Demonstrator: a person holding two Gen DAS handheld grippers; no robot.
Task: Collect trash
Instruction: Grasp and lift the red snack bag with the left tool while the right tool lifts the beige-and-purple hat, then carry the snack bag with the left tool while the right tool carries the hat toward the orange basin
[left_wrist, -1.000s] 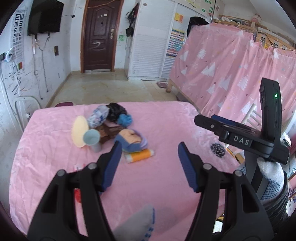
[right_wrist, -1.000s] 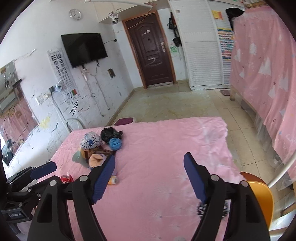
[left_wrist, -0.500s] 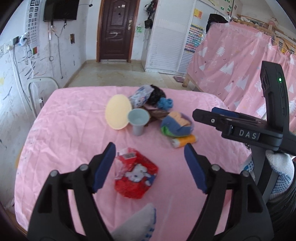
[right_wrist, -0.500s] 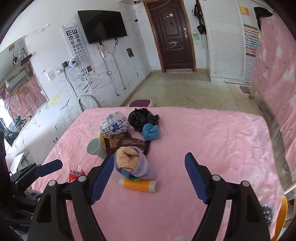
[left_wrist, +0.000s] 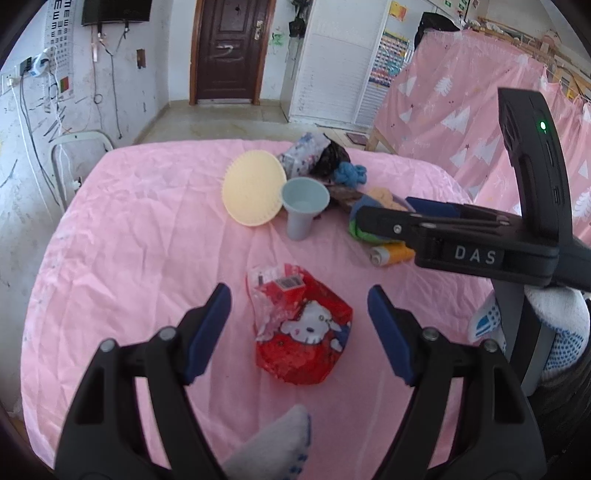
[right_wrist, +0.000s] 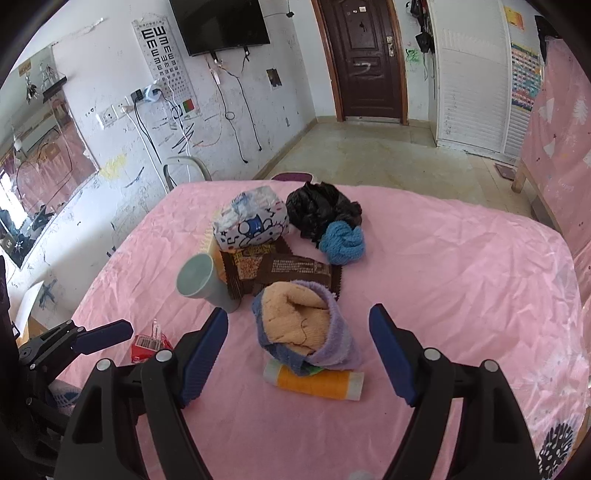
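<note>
A crumpled red Hello Kitty snack bag (left_wrist: 301, 328) lies on the pink tablecloth (left_wrist: 129, 240), right between the open fingers of my left gripper (left_wrist: 299, 325), which hovers just above it. My right gripper (right_wrist: 299, 350) is open and empty over a rolled orange-and-purple towel (right_wrist: 303, 325) and an orange tube (right_wrist: 314, 382). Brown snack wrappers (right_wrist: 280, 269), a black plastic bag (right_wrist: 319, 208), a blue-and-white printed packet (right_wrist: 253, 221) and a blue yarn ball (right_wrist: 341, 242) lie behind. The red bag also shows in the right wrist view (right_wrist: 147, 345).
A grey-blue cup (left_wrist: 304, 206) and a yellow plate (left_wrist: 253, 188) stand by the pile. The right gripper's body (left_wrist: 480, 240) crosses the left wrist view. A white chair (left_wrist: 74, 155) stands at the table's far left; pink curtains (left_wrist: 461, 110) hang to the right.
Both grippers swung left and tilted down toward the table. The red bag came into the left wrist view and now sits between the left fingers. Both stayed open.
</note>
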